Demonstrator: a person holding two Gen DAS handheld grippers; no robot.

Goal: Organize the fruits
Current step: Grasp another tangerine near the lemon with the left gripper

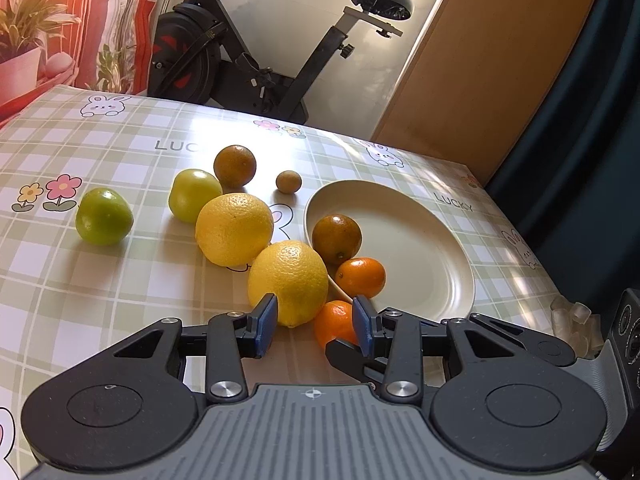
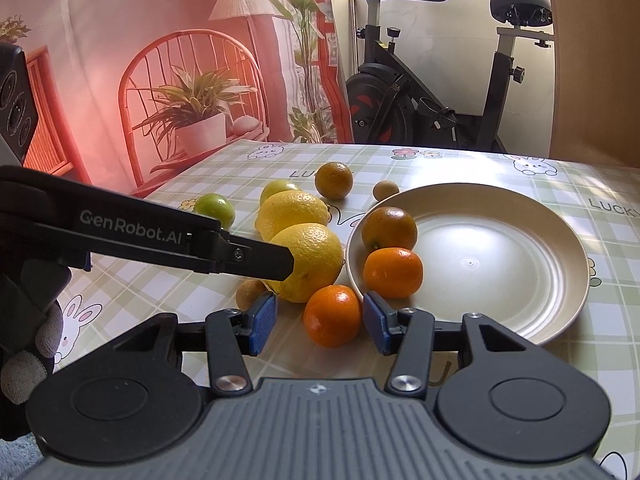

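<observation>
Two fruits already sit at the cream round plate's left rim — your right gripper, parted, straddles the small orange mandarin beside it, left gripper released too — clench, lift it across.

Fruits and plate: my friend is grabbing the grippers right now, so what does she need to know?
Left gripper: open, holding nothing, close to the near lemon.
Right gripper: open, with the small orange between its jaws, not gripped.
Done: a dark orange and a bright orange sit in the plate.
Left: on the table are the near lemon, the far lemon, two green fruits, another dark fruit, two small brown fruits and the small orange.
</observation>
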